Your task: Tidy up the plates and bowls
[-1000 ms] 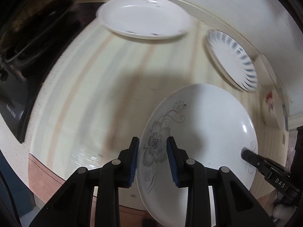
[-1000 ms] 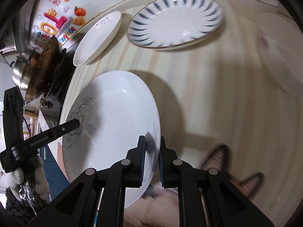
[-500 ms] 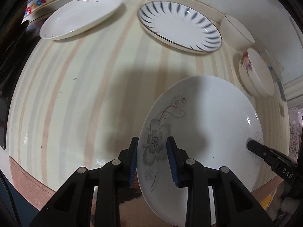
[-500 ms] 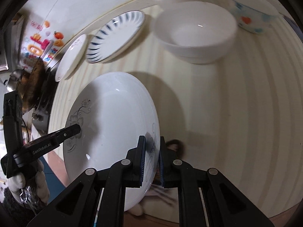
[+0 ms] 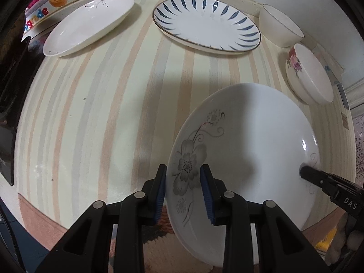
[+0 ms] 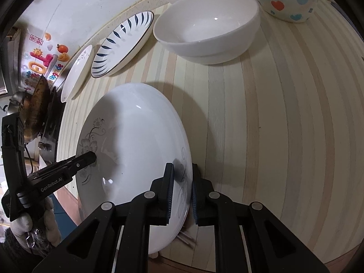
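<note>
**Over the striped desk: one flowered plate, two grips**

Above the near edge of the striped desk (image 5: 118, 104) you are holding the large white plate with the grey flower print (image 5: 245, 150) from both sides. Your left gripper (image 5: 183, 192) is clamping the plate's rim beside the big grey blossom, with one blue pad under the rim and the other on the plate's face. Your right gripper (image 6: 182, 192) is gripping the opposite rim over the thin curling scroll print, jaws nearly together with the rim pinched between them. In the left wrist view its black finger is showing at the plate's far right edge; in the right wrist view your left gripper is reaching in from the left, and the pale glove on your left hand (image 6: 34, 220) is showing below it.

You are looking past the plate at crockery lined up along the back of the desk by the wall. From the left, a plain white plate with a small sprig print (image 5: 91, 22) is sitting next to a plate with dark blue radial strokes (image 5: 207, 22). Right of that, a plain white bowl (image 5: 282, 28) is standing just beside a white bowl with pink roses on its side (image 5: 309, 77). The right wrist view is also showing a bowl with heart and flower prints (image 6: 289, 2) behind and to the right. A dark pan on a stove (image 6: 36, 104) is sitting off the desk's left end, with colourful stickers (image 6: 43, 61) on the wall above it.
</note>
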`<state>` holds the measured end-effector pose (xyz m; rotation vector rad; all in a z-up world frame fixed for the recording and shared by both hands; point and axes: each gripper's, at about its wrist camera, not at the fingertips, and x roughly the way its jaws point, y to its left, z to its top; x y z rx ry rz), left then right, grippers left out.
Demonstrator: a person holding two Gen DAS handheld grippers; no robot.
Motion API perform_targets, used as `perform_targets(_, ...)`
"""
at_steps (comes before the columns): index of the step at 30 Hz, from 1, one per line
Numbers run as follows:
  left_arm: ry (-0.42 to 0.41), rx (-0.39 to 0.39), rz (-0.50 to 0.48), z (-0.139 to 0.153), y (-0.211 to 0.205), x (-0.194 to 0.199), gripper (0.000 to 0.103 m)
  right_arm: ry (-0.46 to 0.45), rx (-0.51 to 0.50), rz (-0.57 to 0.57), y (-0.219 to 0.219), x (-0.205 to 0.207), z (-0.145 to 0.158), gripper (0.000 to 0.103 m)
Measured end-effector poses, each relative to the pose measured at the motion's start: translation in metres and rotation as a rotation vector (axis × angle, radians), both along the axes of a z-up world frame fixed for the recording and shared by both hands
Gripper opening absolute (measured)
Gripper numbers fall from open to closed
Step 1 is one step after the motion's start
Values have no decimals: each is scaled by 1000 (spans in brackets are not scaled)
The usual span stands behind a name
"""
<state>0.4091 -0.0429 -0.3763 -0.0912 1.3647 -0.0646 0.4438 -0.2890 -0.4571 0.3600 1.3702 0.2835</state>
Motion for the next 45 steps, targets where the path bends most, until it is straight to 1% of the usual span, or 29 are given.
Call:
perform_targets(1,-7,12,3,9,1,1,27,19,-20,13,0,0,2,17)
perform_targets(2,-26,18,14,23,4,0,27,31,-43,20,-1,0,5,19)
perform_targets(3,-55,0,31,39,11,1,28,34,-74,25,-3,0,14,21)
perform_targets(4,-80,-11,49,52,16,3,28,9,-93,34,-6,-2,29,22)
perform_targets(5,-98,-9,66,62,22,6,32,-25,-110,45,-6,-3,45,27)
perform_targets(6,-119,-1,89,74,31,11,35,-58,-130,57,-5,-4,60,35)
perform_targets(7,-132,6,109,82,41,17,41,-101,-147,65,1,-3,80,40)
perform_targets(9,-161,31,165,94,65,30,43,-139,-120,62,12,5,103,52)
perform_targets(10,-172,47,194,96,80,37,43,-163,-74,68,25,14,117,55)
perform_targets(11,-171,60,220,96,93,44,43,-179,-46,75,34,20,124,59)
perform_targets(12,-167,58,259,95,111,53,43,-197,-23,88,48,30,129,60)
perform_targets(14,-164,46,318,91,141,66,43,-231,-21,109,82,62,135,60)
perform_targets(15,-165,48,334,88,154,69,43,-252,-11,117,105,85,134,60)
perform_targets(17,-170,60,366,79,177,87,43,-261,0,120,136,119,128,60)
perform_targets(20,-175,90,396,60,202,108,43,-227,0,140,193,183,105,60)
perform_targets(22,-166,106,406,42,213,125,43,-219,-12,168,232,225,85,60)
perform_targets(25,-152,113,419,27,227,139,43,-211,-52,211,276,268,57,60)
perform_targets(28,-131,93,429,17,234,151,43,-201,-64,216,301,302,35,59)
perform_targets(29,-134,85,426,15,235,154,43,-201,-66,214,303,306,30,59)
perform_targets(31,-133,96,421,10,235,160,43,-202,-65,207,314,322,19,57)
perform_targets(34,-120,81,413,0,238,168,43,-200,-44,198,321,337,8,50)
perform_targets(36,-123,82,417,-4,240,171,43,-189,-24,199,329,343,0,37)
perform_targets(38,-140,97,411,-4,242,173,41,-176,-24,203,334,348,-9,28)
perform_targets(39,-147,109,408,-5,242,173,40,-178,-24,201,335,349,-12,26)
perform_targets(41,-159,128,412,-5,242,172,32,-189,4,198,334,350,-14,26)
perform_targets(42,-166,131,414,-5,243,171,30,-189,9,199,333,349,-16,25)
perform_targets(44,-177,122,415,-5,247,167,25,-185,21,203,331,348,-16,23)
perform_targets(45,-180,116,411,-3,248,165,25,-185,25,204,327,346,-16,23)
